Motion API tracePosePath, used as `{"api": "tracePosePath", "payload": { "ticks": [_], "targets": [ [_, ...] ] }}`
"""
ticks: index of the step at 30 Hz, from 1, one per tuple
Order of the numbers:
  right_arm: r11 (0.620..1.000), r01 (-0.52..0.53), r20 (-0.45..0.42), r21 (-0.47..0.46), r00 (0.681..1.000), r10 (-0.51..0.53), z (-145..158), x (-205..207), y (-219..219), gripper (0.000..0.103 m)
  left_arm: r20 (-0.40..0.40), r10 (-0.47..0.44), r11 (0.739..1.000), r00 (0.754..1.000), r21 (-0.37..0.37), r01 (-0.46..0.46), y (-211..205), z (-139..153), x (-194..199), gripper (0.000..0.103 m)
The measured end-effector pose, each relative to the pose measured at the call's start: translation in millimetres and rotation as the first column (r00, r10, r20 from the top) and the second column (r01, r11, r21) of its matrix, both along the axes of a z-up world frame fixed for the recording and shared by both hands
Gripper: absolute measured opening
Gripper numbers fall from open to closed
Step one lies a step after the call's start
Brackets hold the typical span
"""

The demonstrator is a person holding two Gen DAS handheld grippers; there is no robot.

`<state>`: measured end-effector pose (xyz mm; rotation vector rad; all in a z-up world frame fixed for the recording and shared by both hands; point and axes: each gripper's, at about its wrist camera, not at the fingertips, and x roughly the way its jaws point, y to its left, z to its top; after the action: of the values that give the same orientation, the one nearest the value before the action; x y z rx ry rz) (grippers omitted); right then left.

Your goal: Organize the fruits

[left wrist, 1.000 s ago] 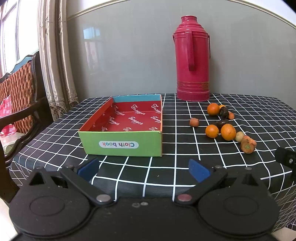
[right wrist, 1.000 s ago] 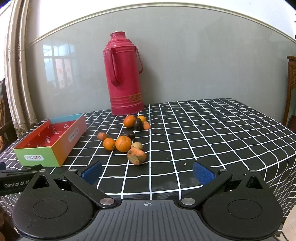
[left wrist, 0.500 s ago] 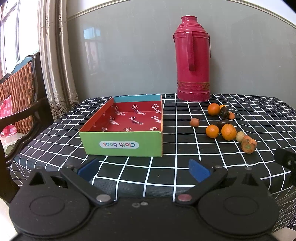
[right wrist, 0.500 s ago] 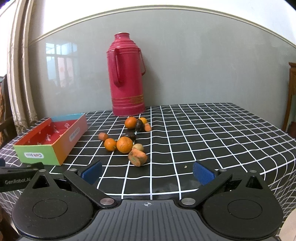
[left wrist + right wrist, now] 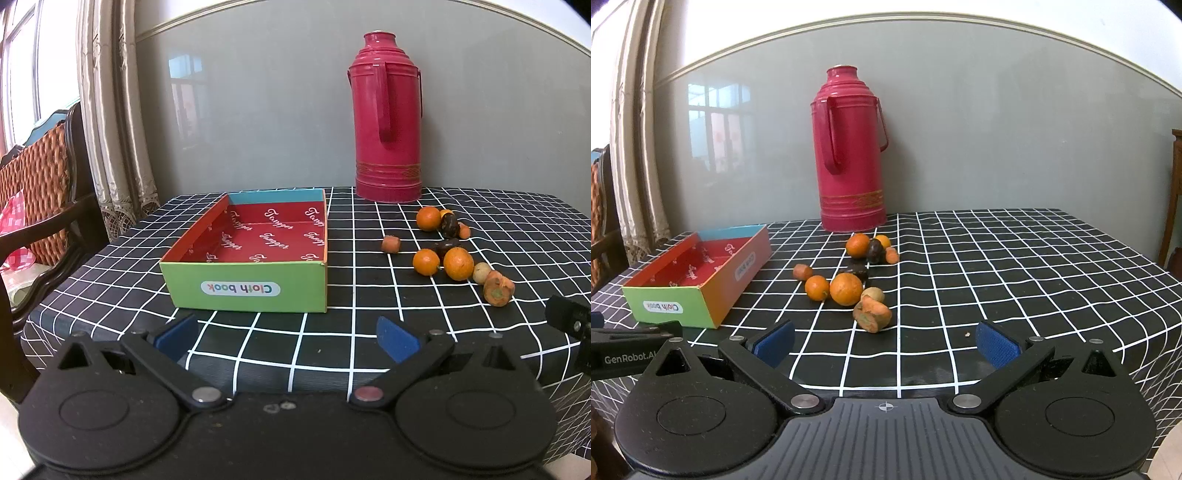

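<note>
A shallow cardboard box [image 5: 251,291] with a green front and red inside stands empty on the checked tablecloth; it also shows in the right wrist view [image 5: 670,306]. To its right lies a loose cluster of fruits: oranges [image 5: 458,263] [image 5: 846,288], dark fruits [image 5: 875,250], a pale round one [image 5: 873,295] and an orange-brown chunk [image 5: 872,315] [image 5: 498,288]. My left gripper [image 5: 288,334] is open and empty, in front of the box. My right gripper [image 5: 885,343] is open and empty, just short of the fruit cluster.
A tall red thermos [image 5: 387,118] [image 5: 849,151] stands at the back near the grey wall. A dark wooden chair [image 5: 44,173] and curtains stand left of the table. The table's front edge [image 5: 321,376] is just before the grippers.
The right wrist view has shifted slightly, so thermos and fruits sit a little further right and lower in frame. The left view is almost unchanged. Both grippers stay open.
</note>
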<state>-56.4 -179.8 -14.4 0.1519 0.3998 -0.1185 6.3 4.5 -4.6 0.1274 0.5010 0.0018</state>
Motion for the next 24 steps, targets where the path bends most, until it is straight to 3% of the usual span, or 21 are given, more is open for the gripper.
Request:
{"api": "tracePosePath", "payload": {
  "ticks": [24],
  "targets": [
    [0.999,0.023,0.025,0.044,0.999,-0.024,4,-6,-11,0.103,0.009,-0.032,0.998,0.999,0.047,0.031,-14,-4,-4,0.097]
  ]
}}
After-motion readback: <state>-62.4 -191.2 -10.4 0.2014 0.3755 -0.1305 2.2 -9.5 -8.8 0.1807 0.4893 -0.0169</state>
